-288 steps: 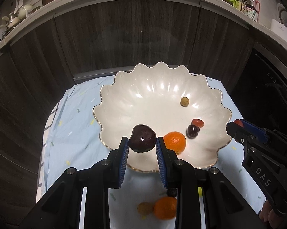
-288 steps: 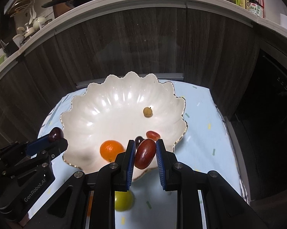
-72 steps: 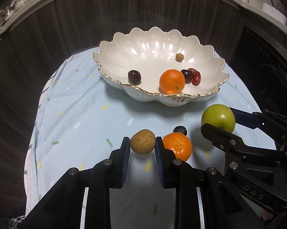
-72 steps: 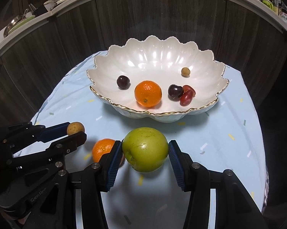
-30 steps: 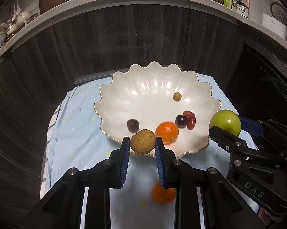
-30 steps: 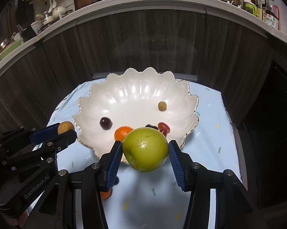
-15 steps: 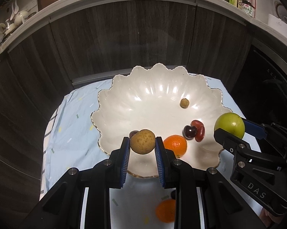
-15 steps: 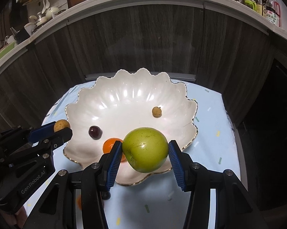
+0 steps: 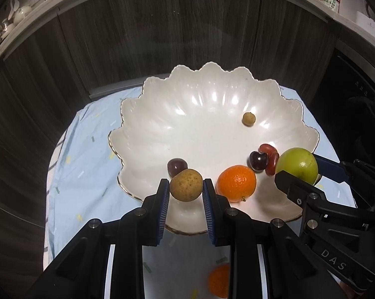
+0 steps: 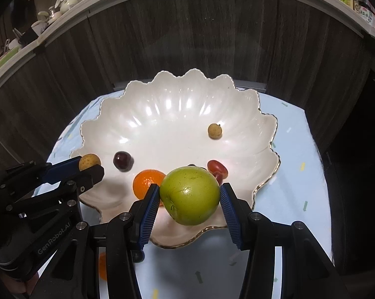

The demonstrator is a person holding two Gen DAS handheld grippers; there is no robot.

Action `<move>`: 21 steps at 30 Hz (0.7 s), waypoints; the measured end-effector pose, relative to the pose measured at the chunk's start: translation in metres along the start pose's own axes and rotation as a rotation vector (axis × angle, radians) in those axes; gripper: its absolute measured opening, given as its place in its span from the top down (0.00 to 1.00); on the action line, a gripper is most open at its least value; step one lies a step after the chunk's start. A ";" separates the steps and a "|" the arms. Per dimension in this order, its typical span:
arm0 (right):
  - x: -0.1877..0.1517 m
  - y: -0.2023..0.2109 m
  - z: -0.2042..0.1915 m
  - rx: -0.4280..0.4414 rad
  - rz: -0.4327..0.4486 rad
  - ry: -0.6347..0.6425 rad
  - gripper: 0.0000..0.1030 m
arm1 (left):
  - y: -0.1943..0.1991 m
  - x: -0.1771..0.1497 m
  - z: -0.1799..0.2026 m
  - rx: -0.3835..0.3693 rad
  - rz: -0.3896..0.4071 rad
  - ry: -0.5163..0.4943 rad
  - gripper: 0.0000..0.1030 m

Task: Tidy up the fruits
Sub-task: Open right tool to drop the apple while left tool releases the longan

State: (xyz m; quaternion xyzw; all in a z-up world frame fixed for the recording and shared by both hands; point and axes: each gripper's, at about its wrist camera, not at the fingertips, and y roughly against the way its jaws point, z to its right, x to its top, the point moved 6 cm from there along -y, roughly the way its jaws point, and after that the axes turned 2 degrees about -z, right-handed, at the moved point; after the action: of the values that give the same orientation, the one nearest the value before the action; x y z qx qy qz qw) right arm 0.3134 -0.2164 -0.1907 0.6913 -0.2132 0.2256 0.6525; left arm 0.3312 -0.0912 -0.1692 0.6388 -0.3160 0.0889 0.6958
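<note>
A white scalloped bowl (image 9: pixel 187 114) (image 10: pixel 175 114) holds an orange (image 9: pixel 236 183), two dark cherries (image 9: pixel 176 165) (image 9: pixel 258 160), red oval fruits (image 9: pixel 269 152) and a small tan fruit (image 9: pixel 248 119). My left gripper (image 9: pixel 185 186) hangs over the bowl's near left rim with a brown speckled fruit (image 9: pixel 186 185) between its pads. Its jaws are starting to open, but the fruit still sits in them. My right gripper (image 10: pixel 190 194) is shut on a green apple (image 10: pixel 190 195) above the bowl's near right side. Each gripper also shows in the other's view.
A second orange (image 9: pixel 218 282) (image 10: pixel 102 266) lies on the light blue cloth (image 9: pixel 82 164) below the grippers, in front of the bowl. Dark wood cabinet fronts (image 9: pixel 162 25) rise behind the table. Kitchenware lines the counter (image 10: pixel 62 2) above.
Both grippers have moved forward and down over the bowl with their fruits. The bowl now looms larger and lower in both views.
</note>
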 end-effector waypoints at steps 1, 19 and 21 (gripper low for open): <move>-0.001 -0.001 0.000 -0.002 -0.005 0.003 0.51 | 0.000 -0.001 0.000 0.000 0.000 0.003 0.69; 0.007 0.030 0.007 -0.099 0.087 -0.001 0.26 | 0.024 -0.003 -0.011 0.071 0.044 0.032 0.30; 0.007 0.034 0.007 -0.102 0.093 -0.005 0.26 | 0.031 -0.002 -0.011 0.083 0.055 0.029 0.27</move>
State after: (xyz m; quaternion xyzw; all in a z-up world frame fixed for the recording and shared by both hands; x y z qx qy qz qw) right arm 0.2993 -0.2258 -0.1596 0.6471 -0.2581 0.2427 0.6751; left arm 0.3169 -0.0751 -0.1444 0.6566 -0.3194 0.1305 0.6707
